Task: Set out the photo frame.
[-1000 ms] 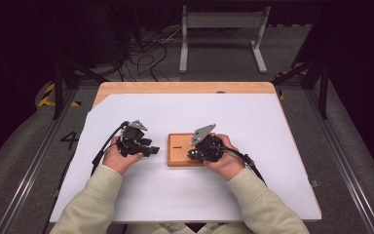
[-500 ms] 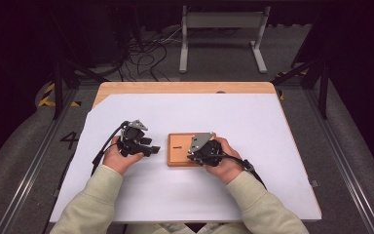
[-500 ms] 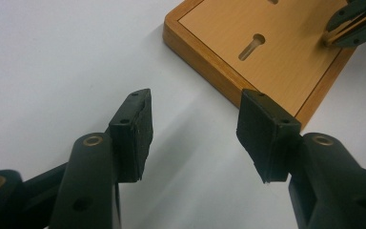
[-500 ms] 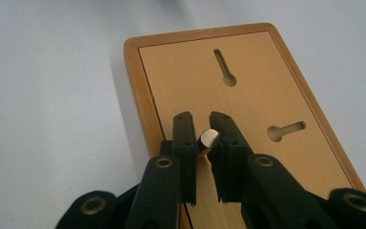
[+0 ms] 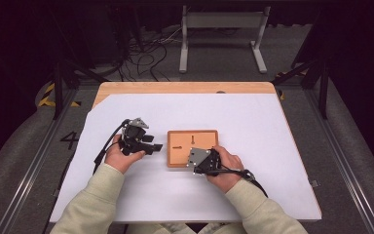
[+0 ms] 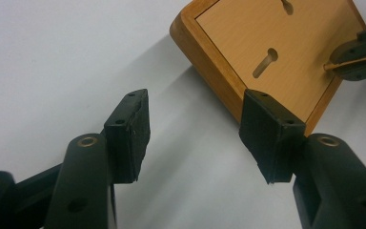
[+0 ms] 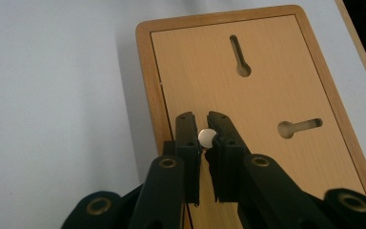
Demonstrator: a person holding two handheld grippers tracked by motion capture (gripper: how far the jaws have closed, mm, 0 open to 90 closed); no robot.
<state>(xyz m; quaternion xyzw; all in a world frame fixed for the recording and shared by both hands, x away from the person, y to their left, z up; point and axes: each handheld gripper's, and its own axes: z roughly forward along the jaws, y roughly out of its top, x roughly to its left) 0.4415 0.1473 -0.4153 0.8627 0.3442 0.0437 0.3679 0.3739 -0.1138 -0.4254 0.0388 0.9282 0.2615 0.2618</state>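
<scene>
The wooden board (image 5: 193,147) lies flat at the middle of the white desk (image 5: 272,126), two keyhole slots in its face. The right gripper (image 7: 204,138) pinches a small round peg (image 7: 206,137) over it, jaws narrow. The left gripper (image 6: 195,129) hovers just beside the board's corner, jaws wide. The board looks stiff and light, best held by its raised rim; the peg seems tiny and slippery.

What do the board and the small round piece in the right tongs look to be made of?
Board: likely wood, with visible grain and a glossier, darker rim. Round piece, pinched in the right tongs: pale and smooth, possibly metal or plastic; too small to tell.
</scene>
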